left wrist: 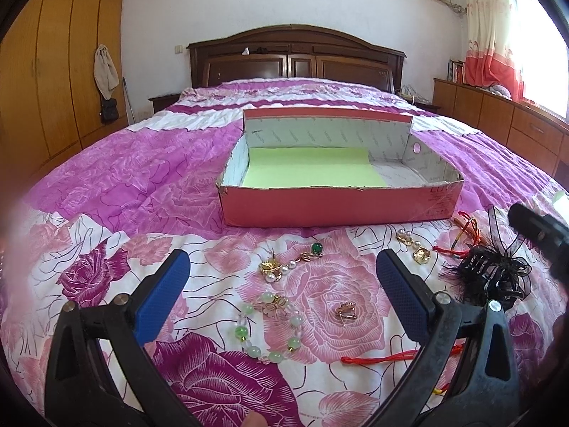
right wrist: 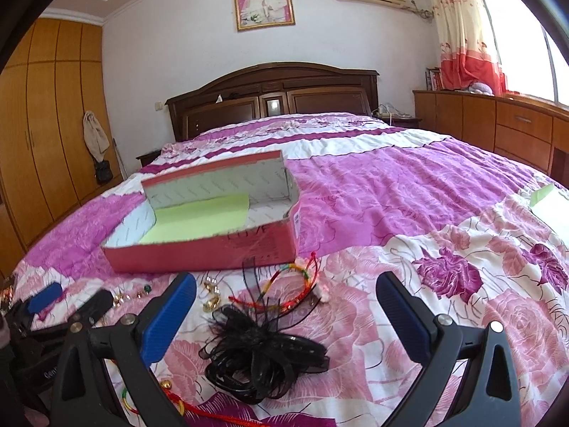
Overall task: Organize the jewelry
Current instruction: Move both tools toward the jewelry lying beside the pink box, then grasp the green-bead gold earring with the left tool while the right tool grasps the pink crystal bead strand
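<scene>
An open red box (left wrist: 338, 206) (right wrist: 199, 252) with a green paper lining lies on the bed. In front of it jewelry is scattered: a green bead bracelet (left wrist: 265, 331), a gold pearl earring with a green stone (left wrist: 288, 267), a small rose-gold earring (left wrist: 345, 311), gold flower earrings (left wrist: 416, 249) and red cords (left wrist: 377, 359). A black feather hair clip (right wrist: 256, 352) (left wrist: 487, 277) lies beside a multicoloured cord bracelet (right wrist: 288, 284). My left gripper (left wrist: 282, 277) hangs open above the bracelet and earrings. My right gripper (right wrist: 286, 299) hangs open over the hair clip.
The jewelry lies on a pink and purple floral bedspread (left wrist: 142, 178). A dark wooden headboard (left wrist: 295, 57) stands at the far end, wardrobes (left wrist: 53, 71) to the left, low cabinets (right wrist: 498, 124) under the window to the right. A pale green object (right wrist: 547, 199) lies at the right edge.
</scene>
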`<state>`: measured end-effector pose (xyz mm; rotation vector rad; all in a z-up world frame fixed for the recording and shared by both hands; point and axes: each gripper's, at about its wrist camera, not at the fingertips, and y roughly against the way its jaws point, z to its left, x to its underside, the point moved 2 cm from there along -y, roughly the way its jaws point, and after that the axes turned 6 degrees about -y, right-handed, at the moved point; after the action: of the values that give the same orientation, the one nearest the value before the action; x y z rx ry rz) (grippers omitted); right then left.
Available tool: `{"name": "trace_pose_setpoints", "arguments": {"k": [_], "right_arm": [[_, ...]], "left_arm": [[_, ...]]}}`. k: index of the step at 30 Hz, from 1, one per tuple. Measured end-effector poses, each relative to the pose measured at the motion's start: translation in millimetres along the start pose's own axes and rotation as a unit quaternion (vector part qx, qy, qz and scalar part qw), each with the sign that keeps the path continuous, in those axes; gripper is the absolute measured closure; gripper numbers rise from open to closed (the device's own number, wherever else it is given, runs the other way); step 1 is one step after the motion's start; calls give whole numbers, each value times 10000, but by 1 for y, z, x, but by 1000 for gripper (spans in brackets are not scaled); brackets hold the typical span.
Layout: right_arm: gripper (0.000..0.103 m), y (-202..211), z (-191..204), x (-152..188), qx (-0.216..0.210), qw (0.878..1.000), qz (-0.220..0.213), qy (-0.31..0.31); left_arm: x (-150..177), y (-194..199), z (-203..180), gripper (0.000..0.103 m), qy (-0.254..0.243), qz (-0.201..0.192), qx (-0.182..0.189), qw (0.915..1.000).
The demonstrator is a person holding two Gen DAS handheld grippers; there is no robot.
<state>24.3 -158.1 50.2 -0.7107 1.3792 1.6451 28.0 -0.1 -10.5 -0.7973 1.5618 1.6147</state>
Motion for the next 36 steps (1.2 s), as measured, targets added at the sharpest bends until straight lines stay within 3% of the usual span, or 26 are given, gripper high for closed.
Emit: {"name": "trace_pose_setpoints", "arguments": {"k": [7,13,22,27,36], "right_arm": [[0,-3,-14,-14,6,9993,259,-277],[0,-13,-20,-22,101,9978,603,-248],[5,-23,-32,-25,125,9947,998,-209],[14,-26,-35,-25,118,9932,1138,-198],[26,-33,-46,-22,-4,9897,1376,-393]], "left_arm": [[-7,-3,-2,5,-130,186,144,9996],[-11,-18,-5,7,-318,632,400,9967],[-11,-47,-12,19,-419,1284,750,9880],[-11,-65,-11,47,-481,1686,720,9819],[-13,-78,-19,84,-665,1801,865,9776]]}}
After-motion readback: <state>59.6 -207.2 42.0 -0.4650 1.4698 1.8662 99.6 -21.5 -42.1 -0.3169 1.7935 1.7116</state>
